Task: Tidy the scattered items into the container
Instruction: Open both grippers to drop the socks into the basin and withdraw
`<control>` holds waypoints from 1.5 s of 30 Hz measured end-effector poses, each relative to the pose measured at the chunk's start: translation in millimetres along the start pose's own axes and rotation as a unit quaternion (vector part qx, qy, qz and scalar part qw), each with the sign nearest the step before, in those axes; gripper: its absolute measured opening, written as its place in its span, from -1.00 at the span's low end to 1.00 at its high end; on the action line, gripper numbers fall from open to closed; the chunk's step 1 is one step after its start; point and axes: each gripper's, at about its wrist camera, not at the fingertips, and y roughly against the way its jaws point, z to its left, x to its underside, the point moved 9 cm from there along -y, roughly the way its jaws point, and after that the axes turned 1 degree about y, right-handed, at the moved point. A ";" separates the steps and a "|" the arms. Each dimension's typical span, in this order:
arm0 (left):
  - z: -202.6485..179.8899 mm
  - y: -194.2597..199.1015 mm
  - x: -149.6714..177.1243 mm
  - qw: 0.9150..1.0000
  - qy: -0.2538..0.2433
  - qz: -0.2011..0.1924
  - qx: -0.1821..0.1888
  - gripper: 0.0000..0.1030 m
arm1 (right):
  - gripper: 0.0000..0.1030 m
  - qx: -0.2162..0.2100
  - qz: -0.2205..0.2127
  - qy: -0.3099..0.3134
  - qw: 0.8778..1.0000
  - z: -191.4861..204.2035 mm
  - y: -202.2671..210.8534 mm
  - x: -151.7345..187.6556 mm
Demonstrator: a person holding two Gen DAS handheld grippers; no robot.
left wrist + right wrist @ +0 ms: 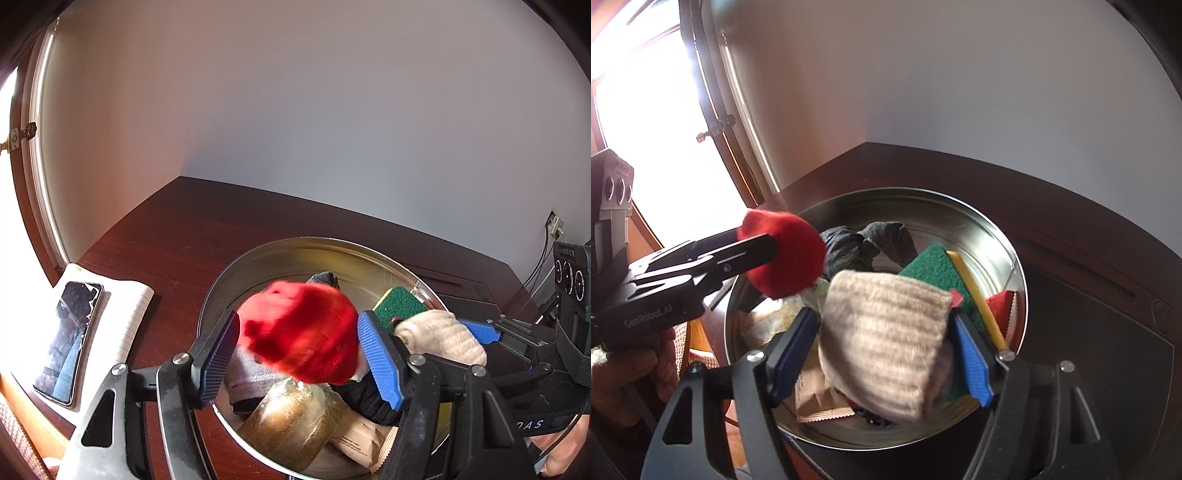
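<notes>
Both your grippers are loaded over the metal tin (pixel 990 236): left gripper (pixel 299 354) clamps the red sock (pixel 299 328), right gripper (pixel 882 354) the beige sock (pixel 882 339). Now let both fall inside.

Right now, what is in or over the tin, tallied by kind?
Knitted pieces between gripper fingers: 2, red and beige
Dark grey cloth: 1
Green-and-yellow sponge: 1
Brown paper packet: 1
Gold-wrapped bundle: 1
Red serrated packet: 1
Total: 7 that I can tell apart
</notes>
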 end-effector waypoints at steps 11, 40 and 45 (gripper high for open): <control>1.7 12.0 0.3 1.000 0.004 -0.004 -0.017 0.68 | 0.59 -0.006 -0.018 -0.020 1.000 -7.3 7.7 -2.4; 30.6 31.9 -9.4 0.983 -0.041 -0.056 -0.173 0.98 | 0.72 -0.015 -0.063 -0.037 0.997 -10.4 62.6 4.8; 29.7 42.2 -12.8 0.981 -0.046 -0.074 -0.176 0.98 | 0.72 -0.015 -0.063 -0.038 0.997 -8.7 64.3 7.9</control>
